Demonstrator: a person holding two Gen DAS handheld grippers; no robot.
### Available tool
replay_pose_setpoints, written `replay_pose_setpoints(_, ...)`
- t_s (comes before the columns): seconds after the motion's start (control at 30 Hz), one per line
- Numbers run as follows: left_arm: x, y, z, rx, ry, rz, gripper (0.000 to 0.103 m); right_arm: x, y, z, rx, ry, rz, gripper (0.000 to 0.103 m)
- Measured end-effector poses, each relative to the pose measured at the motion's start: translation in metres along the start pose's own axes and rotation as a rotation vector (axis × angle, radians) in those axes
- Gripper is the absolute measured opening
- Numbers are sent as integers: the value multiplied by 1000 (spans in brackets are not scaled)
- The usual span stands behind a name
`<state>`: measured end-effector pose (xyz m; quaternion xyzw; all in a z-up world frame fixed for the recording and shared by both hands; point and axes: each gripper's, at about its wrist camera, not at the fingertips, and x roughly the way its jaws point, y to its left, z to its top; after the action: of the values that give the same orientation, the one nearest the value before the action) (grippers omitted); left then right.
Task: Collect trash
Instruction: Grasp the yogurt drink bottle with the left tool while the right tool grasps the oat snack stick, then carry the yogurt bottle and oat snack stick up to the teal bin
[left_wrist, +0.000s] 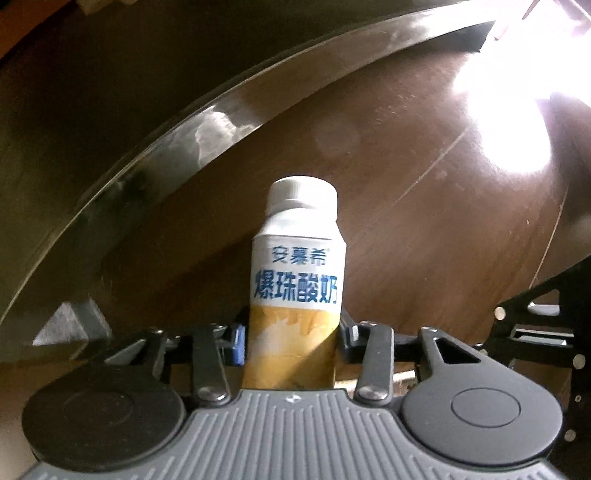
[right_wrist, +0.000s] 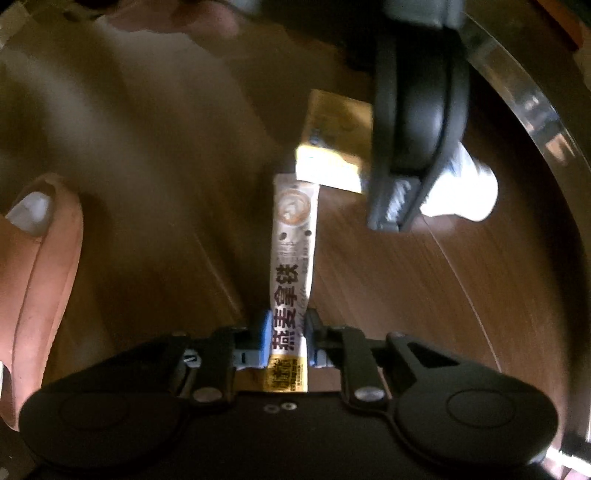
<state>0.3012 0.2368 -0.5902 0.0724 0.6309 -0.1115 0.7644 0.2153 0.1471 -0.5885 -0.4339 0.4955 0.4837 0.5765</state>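
Yogurt bottle between downward hand-held gripper pads

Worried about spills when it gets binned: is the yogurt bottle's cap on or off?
On. The yogurt bottle, clamped in the left gripper, has its white cap seated on the neck.

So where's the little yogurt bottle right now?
In the left wrist view, the yogurt bottle sits bottom centre, pinched between the jaws of the left gripper, over the brown wooden floor, just right of the glass rim.
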Motion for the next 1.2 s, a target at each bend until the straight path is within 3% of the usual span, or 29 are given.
replay_pose_setpoints(0.27,-35,-14,-2,-17,17,-20,42,-41,-32,-40,315,89,8,17)
replay_pose_setpoints(0.43,-84,-25,11,1,5,-35,42,-106,-52,-64,470,61,-18,17)
replay_pose_setpoints(0.8,-238,-80,46,73,-144,-4,42,-291,-77,-109,690,-207,-119,17)
replay_pose_setpoints(1.2,-409,-172,65,-15,-323,61,42,-461,-47,-178,844,-502,-241,17)
